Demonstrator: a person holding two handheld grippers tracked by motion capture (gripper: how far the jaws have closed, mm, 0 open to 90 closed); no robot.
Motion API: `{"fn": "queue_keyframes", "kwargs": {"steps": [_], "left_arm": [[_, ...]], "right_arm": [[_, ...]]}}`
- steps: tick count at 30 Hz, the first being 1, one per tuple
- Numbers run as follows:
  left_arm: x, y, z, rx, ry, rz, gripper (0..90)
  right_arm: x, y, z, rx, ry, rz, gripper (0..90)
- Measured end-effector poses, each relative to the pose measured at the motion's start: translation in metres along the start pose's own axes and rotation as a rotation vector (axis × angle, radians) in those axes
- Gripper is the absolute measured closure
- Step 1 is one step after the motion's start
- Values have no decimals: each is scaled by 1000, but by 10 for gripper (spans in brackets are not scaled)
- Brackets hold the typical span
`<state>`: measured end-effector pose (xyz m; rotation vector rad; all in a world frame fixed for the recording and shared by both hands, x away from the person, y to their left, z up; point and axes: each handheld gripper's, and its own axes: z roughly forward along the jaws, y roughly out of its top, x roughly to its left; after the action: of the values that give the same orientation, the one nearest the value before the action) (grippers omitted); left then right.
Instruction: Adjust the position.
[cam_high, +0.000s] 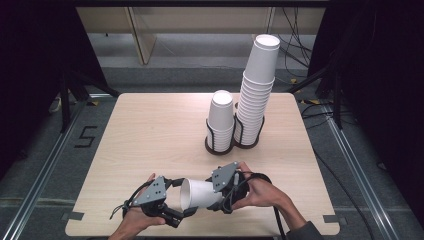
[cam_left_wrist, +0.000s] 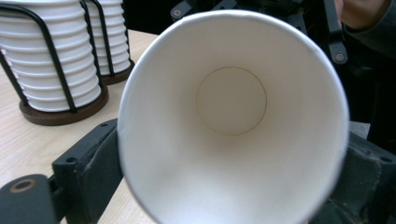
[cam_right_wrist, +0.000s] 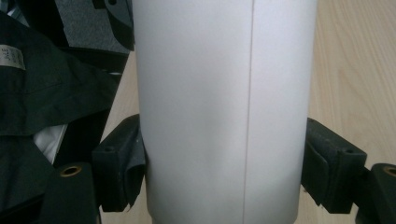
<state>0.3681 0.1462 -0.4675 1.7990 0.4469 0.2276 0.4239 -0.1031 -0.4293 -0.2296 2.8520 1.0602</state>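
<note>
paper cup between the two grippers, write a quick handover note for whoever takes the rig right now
Right gripper: shut on the white paper cup, pads on both sides of its wall.
Left gripper: at the cup's open rim, one jaw on each side; grip unclear.
Cup lies sideways above the table's near edge, mouth toward the left gripper.
Short stack and tall stack stand in wire holders at the far side.
Done: one cup in hand. Left: probably setting it on a stack.

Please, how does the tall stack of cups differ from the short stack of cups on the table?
The tall stack holds many more cups than the short stack and rises far above its wire holder, while the short stack barely clears its own. The tall stack leans a little; the short stack stands straight. The tall stack is on the right, the short one on the left. Both are white cups, upside down, in dark holders.
</note>
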Motion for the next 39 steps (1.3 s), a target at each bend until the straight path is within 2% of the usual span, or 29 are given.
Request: {"fn": "queue_keyframes", "kwargs": {"steps": [1, 2, 3, 4, 6, 8, 10, 13, 16, 17, 21, 23, 25, 27, 29, 33, 39], "left_arm": [[1, 0, 0, -19, -4, -6, 92], [2, 0, -2, -28, 5, -21, 93], [3, 0, -3, -23, 12, -29, 94], [4, -1, -4, -30, 16, -40, 102], [5, -1, -4, -37, 20, -51, 138], [6, -1, -4, -53, 21, -71, 144], [6, -1, -4, -71, 13, -95, 143], [6, -2, -3, -92, 0, -112, 143], [6, -2, 0, -122, -19, -137, 143], [5, -1, -1, -114, -16, -133, 143], [3, 0, 1, -142, -29, -130, 116], [2, 1, 0, -133, -14, -133, 96], [1, 2, 1, -161, -19, -130, 87], [-1, 3, 0, -147, -6, -123, 84], [-2, 3, 1, -157, -3, -117, 80], [-3, 3, 1, -179, 0, -114, 74], [-5, 4, 1, -179, 16, -105, 77]], "right_arm": [[1, -2, -3, -2, 3, 35, 252], [-3, -3, -4, -21, -2, 9, 252], [-2, -5, -7, -19, -8, 52, 252], [-3, -6, -8, -34, -6, 43, 251], [-7, -9, -14, -68, -19, 65, 251], [-9, -12, -20, -114, -15, 93, 251], [-10, -14, -24, -138, -20, 111, 250], [-10, -14, -26, -175, -8, 117, 249], [-9, -13, -23, -189, 1, 114, 248], [-8, -13, -22, -187, 10, 113, 248], [-7, -11, -15, -192, 26, 117, 248], [-6, -10, -12, -186, 36, 109, 247], [-5, -9, -9, -184, 42, 116, 247], [-5, -8, -7, -184, 43, 112, 247], [-3, -7, -5, -177, 52, 115, 247], [-2, -6, -1, -183, 59, 121, 247], [-2, -5, 3, -195, 62, 129, 245]]}}
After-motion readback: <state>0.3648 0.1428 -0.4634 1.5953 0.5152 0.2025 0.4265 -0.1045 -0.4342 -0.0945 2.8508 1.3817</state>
